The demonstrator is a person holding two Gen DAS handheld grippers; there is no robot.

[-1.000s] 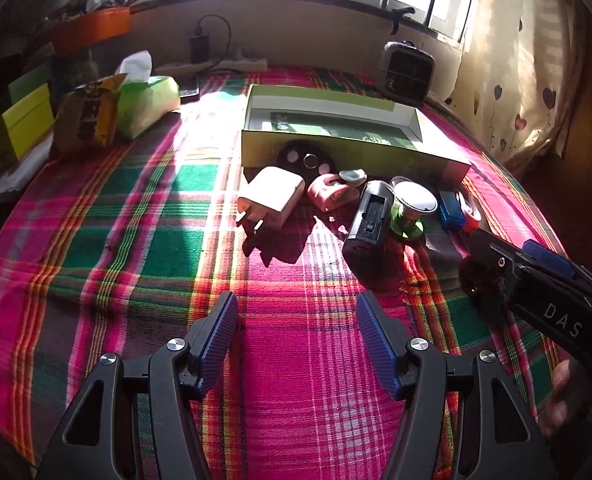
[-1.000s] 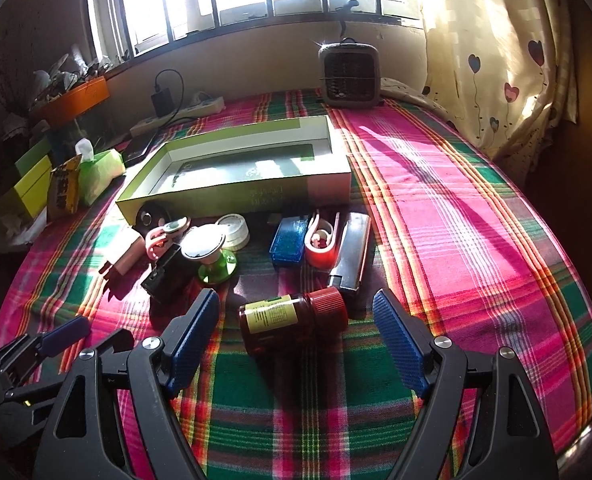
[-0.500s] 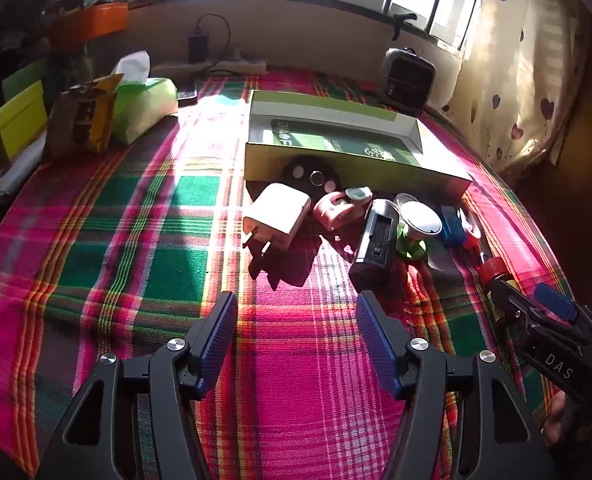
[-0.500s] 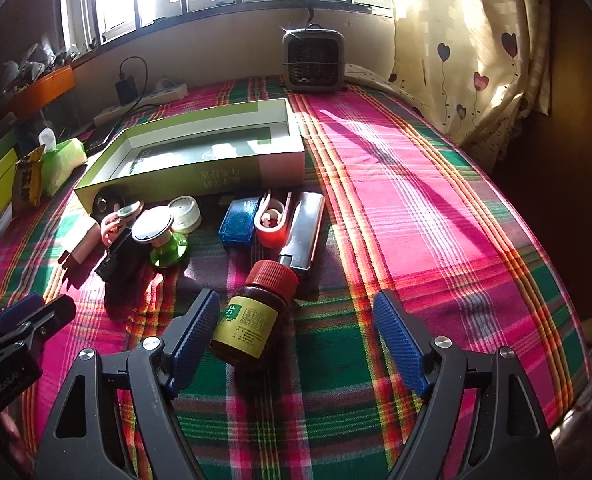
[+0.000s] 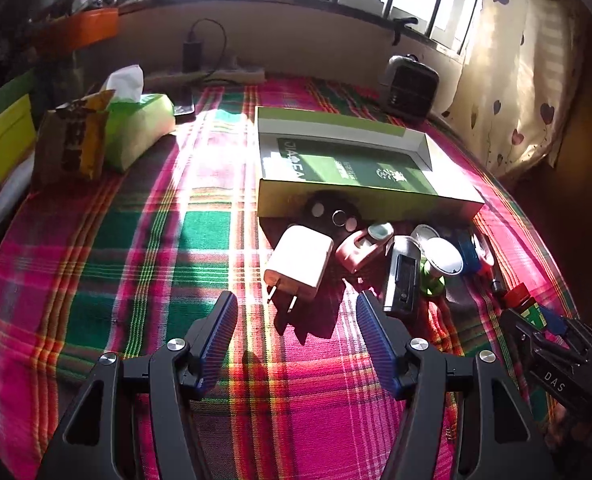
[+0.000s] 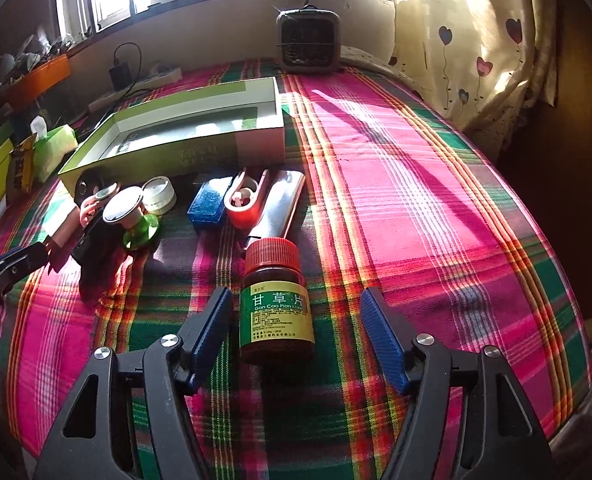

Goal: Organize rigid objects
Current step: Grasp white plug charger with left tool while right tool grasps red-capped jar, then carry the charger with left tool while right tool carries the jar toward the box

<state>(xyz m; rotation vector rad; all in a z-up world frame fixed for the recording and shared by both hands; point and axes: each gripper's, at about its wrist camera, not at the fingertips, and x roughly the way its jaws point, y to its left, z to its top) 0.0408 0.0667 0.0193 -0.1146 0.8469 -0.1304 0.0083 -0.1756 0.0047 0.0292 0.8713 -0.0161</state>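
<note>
Both grippers are gaping wide with nothing clamped. Between my right gripper [image 6: 292,332] fingers, a brown glass medicine bottle with a red cap and yellow-green label [image 6: 276,300] is lying, cap pointing away from me, close to the left finger and touching neither.

Straight ahead of it, a shallow green-and-white cardboard box [image 6: 184,140] is sitting open; I am seeing only a dark green printed sheet inside. Crowding the box's near wall are a silver flat case [image 6: 282,204], a red clip-shaped piece [image 6: 246,200], a blue rectangular plastic block [image 6: 210,202], a white round lid [image 6: 158,196] and a green-footed stand with a white disc top [image 6: 134,220].

Just ahead of my left gripper [image 5: 296,320], a white plug-in charger [image 5: 300,266] is lying prongs toward me, with a pink plastic gadget [image 5: 358,248] and a black rectangular device [image 5: 402,280] to its right. Far left, a green tissue pack [image 5: 136,132] is resting.
</note>
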